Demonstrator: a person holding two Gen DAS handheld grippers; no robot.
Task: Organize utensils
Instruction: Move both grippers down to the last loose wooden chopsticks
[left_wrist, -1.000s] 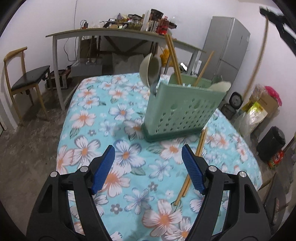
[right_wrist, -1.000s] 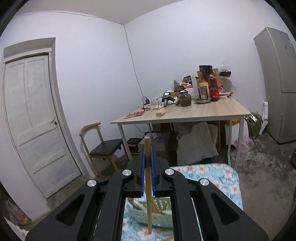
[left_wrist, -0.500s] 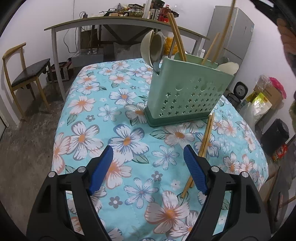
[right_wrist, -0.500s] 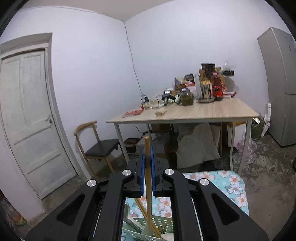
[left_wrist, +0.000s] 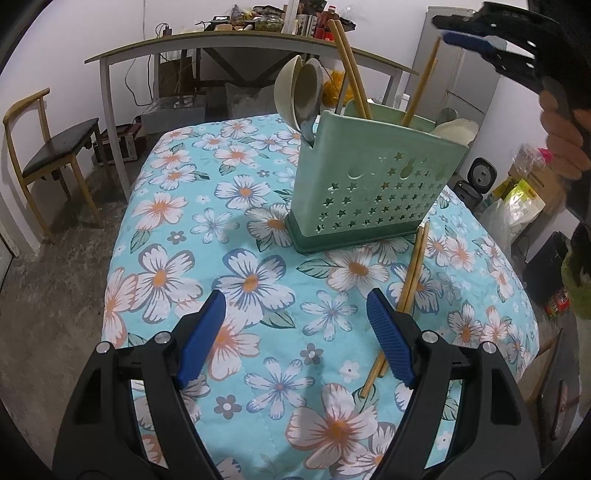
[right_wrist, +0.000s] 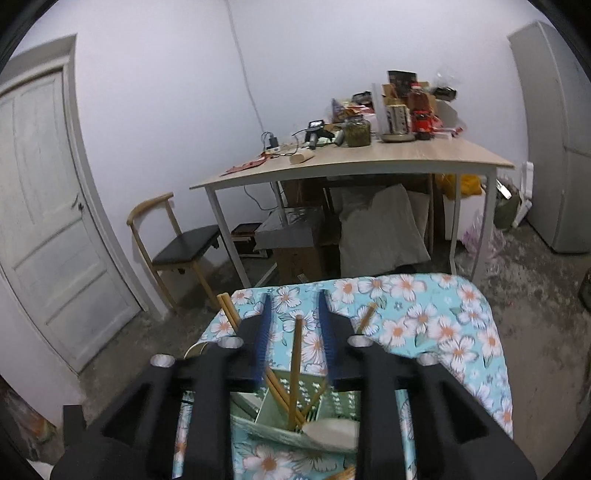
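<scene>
A green perforated utensil holder (left_wrist: 373, 184) stands on the floral tablecloth (left_wrist: 229, 236). It holds wooden chopsticks (left_wrist: 351, 70), ladles (left_wrist: 299, 92) and a pale spoon (left_wrist: 456, 129). Two more chopsticks (left_wrist: 406, 291) lie on the cloth right of the holder. My left gripper (left_wrist: 295, 332) is open and empty, low over the cloth in front of the holder. My right gripper (right_wrist: 295, 325) is open above the holder (right_wrist: 295, 410); a chopstick (right_wrist: 295, 369) stands free in the holder between the fingers. The right gripper also shows in the left wrist view (left_wrist: 491, 40).
A wooden desk (right_wrist: 354, 162) with clutter stands behind the table, boxes and a cushion beneath it. A chair (right_wrist: 177, 243) stands by the door (right_wrist: 44, 221). A fridge (right_wrist: 554, 140) is at the right. Bags and a bin (left_wrist: 546, 258) lie right of the table.
My right gripper has opened and let the chopstick go into the holder, and now tilts down over it. My left gripper has drawn a little closer to the holder.
</scene>
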